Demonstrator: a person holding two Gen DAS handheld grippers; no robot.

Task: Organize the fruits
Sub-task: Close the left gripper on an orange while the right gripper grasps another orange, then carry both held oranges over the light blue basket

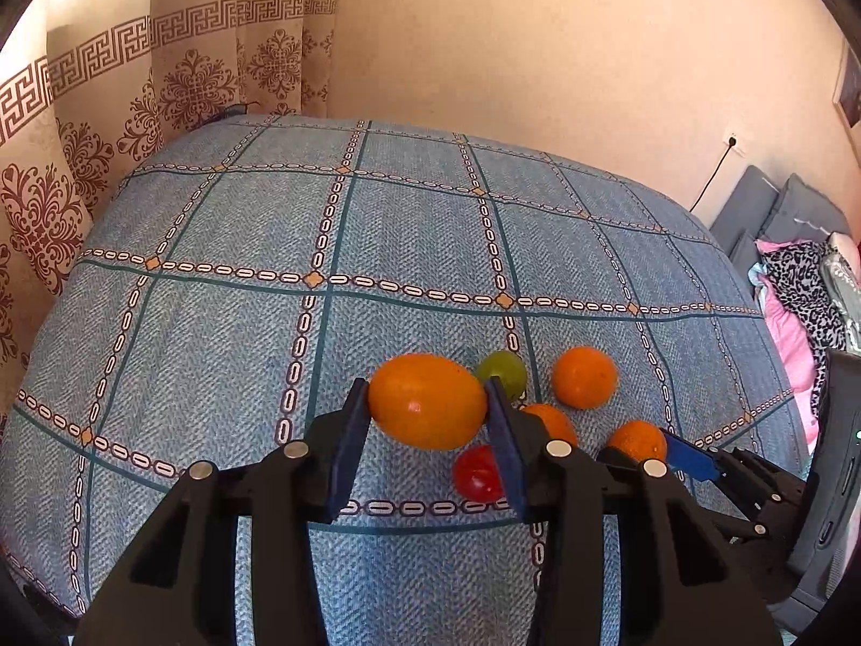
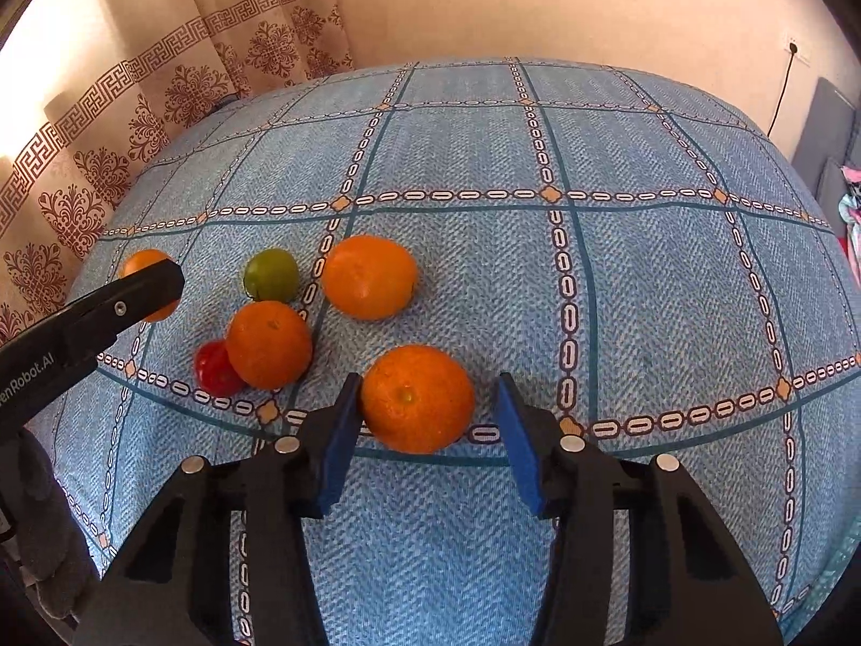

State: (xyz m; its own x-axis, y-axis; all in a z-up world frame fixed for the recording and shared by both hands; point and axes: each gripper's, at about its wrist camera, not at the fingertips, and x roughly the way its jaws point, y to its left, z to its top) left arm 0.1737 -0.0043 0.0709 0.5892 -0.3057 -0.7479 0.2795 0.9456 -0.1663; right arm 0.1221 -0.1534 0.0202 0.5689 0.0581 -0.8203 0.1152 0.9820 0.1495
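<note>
My left gripper is shut on a large oval orange fruit, held above the blue checked tablecloth; it also shows in the right wrist view behind the left gripper's arm. My right gripper is open around a round orange; its left pad touches the orange and the right pad stands apart. A green lime, two more oranges and a small red tomato lie in a cluster on the cloth.
A patterned curtain hangs at the left and a plain wall stands behind the table. Grey cushions and pink and leopard-print fabric lie beyond the table's right edge. A cable runs down from a wall socket.
</note>
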